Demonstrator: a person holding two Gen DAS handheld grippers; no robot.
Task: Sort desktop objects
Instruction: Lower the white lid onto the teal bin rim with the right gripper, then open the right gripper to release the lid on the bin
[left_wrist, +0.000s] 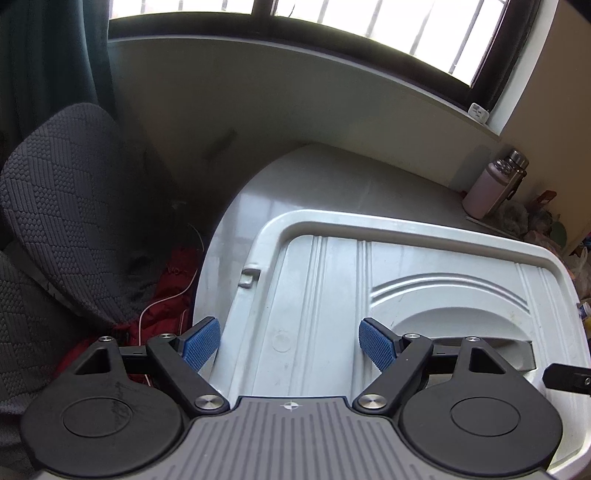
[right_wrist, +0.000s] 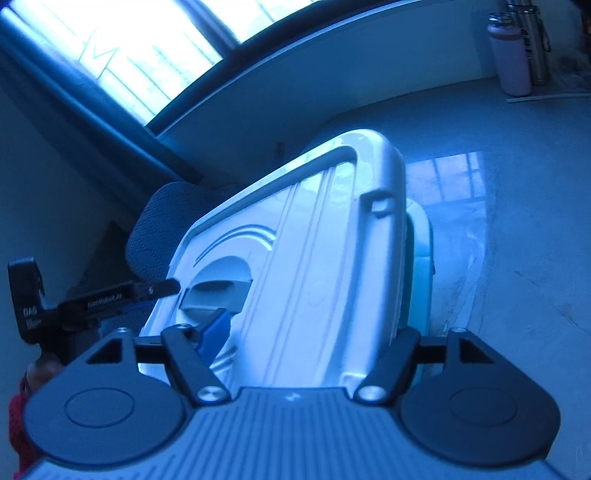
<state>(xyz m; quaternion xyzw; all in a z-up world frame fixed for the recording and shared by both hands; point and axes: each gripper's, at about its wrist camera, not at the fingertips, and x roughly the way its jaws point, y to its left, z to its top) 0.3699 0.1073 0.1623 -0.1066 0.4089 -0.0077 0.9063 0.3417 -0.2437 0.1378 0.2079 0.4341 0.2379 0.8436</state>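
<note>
A storage box's white ribbed lid (left_wrist: 424, 266) lies on the grey desk (left_wrist: 332, 184), with a grey handle (left_wrist: 487, 350) in its recess. My left gripper (left_wrist: 288, 343) hangs open over the lid's left edge; one blue pad (left_wrist: 201, 343) is off the rim and the other sits beside the handle recess. In the right wrist view the lid (right_wrist: 314, 240) covers a teal box (right_wrist: 421, 258). My right gripper (right_wrist: 310, 332) is wide open and straddles the lid's side. One blue pad (right_wrist: 214, 332) is over the recess; the other finger is hidden behind the rim.
A pink bottle (left_wrist: 487, 188) and a steel flask (right_wrist: 535, 44) stand at the desk's far right by a heap of clutter (left_wrist: 535, 221). A grey fabric chair (left_wrist: 74, 206) and red cloth (left_wrist: 166, 295) lie left of the desk. A wall and window run behind.
</note>
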